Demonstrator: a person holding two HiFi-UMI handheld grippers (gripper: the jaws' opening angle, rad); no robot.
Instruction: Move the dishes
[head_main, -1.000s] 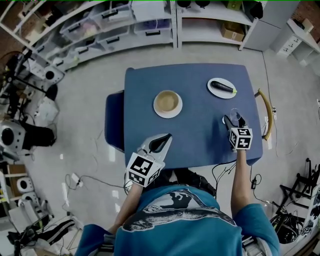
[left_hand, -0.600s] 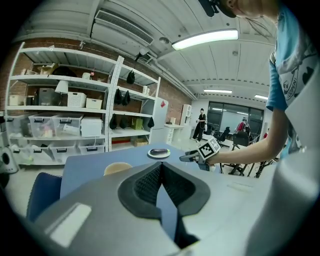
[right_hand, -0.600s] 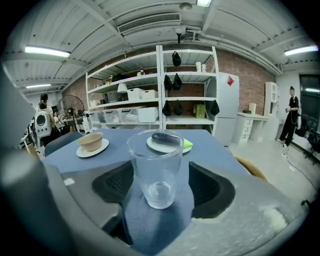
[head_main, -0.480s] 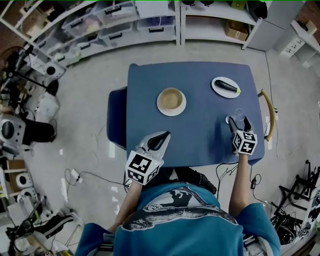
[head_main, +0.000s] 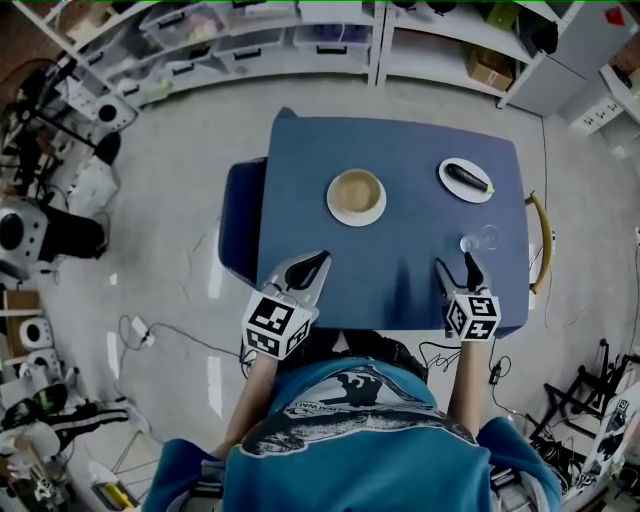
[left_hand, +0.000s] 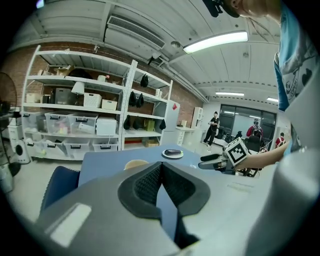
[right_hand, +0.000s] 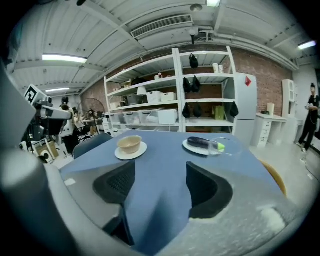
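Note:
On the blue table (head_main: 410, 150) a tan bowl (head_main: 356, 192) sits on a white plate (right_hand: 131, 151) at the middle. A second white plate with a dark eggplant (head_main: 467, 179) lies at the far right. A clear glass (head_main: 478, 241) stands nearer, on the right. My right gripper (head_main: 455, 268) hovers over the near right edge, just short of the glass, open and with nothing in it (right_hand: 160, 175). Over the near left edge my left gripper (head_main: 318, 263) has its pads together and holds nothing (left_hand: 161, 167). The bowl (left_hand: 135, 163) and the eggplant plate (left_hand: 173, 153) show beyond it.
A blue chair (head_main: 240, 232) is tucked in at the table's left side and a wooden chair back (head_main: 540, 232) at its right. White shelves with bins (head_main: 250, 45) line the far wall. Machines and cables (head_main: 45, 235) crowd the floor at the left.
My right gripper has drawn back from the glass toward the near edge. The left gripper has barely moved, and the head view has shifted.

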